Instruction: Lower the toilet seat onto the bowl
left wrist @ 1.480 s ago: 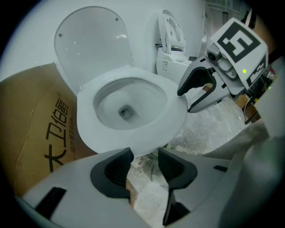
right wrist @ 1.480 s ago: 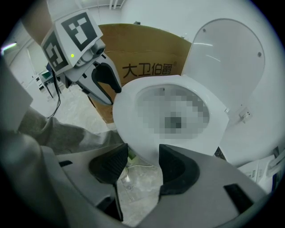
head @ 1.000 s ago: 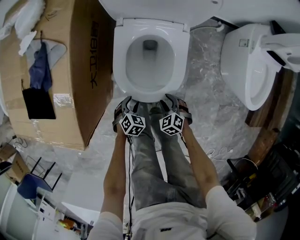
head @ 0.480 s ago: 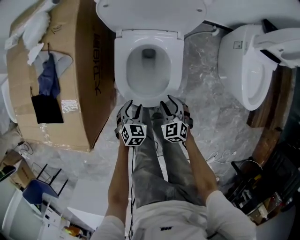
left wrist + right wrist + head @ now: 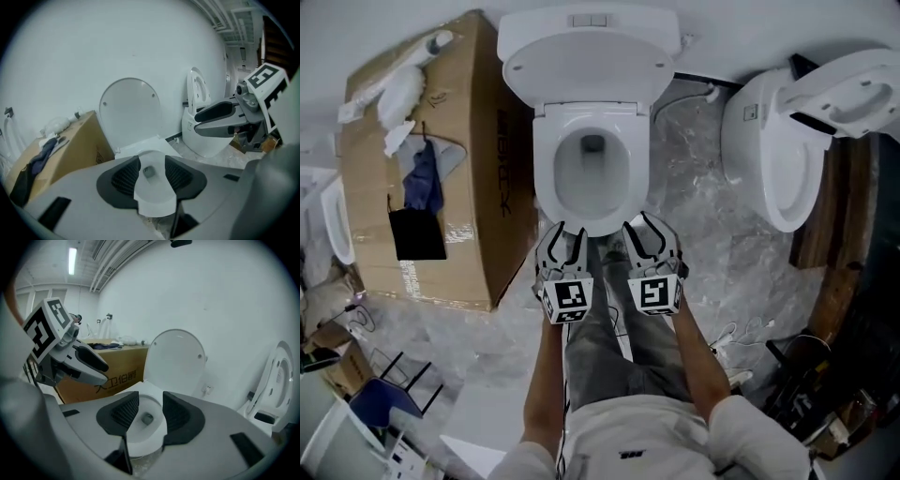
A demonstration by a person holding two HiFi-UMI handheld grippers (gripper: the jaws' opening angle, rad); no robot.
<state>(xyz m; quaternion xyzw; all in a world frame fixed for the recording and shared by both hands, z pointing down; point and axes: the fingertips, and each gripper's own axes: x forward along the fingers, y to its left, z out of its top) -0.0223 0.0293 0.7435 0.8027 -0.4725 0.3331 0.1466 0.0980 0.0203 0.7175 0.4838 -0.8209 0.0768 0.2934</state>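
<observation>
Nothing done yet: the seat (image 5: 586,52) stands raised behind the bowl (image 5: 546,178). The left gripper (image 5: 567,234) and right gripper (image 5: 639,227) hover at its front edge, jaws slightly apart and empty.

Bowl (image 5: 591,221) is glossy white ceramic, and the lid (image 5: 581,61) looks like smooth plastic with a softer sheen. Box (image 5: 478,187) is matt brown cardboard with shiny tape and a blue cloth (image 5: 422,183) on top. Floor (image 5: 698,216) looks like grey marbled stone. Left gripper (image 5: 149,171) has ribbed matt black pads (image 5: 125,174).
</observation>
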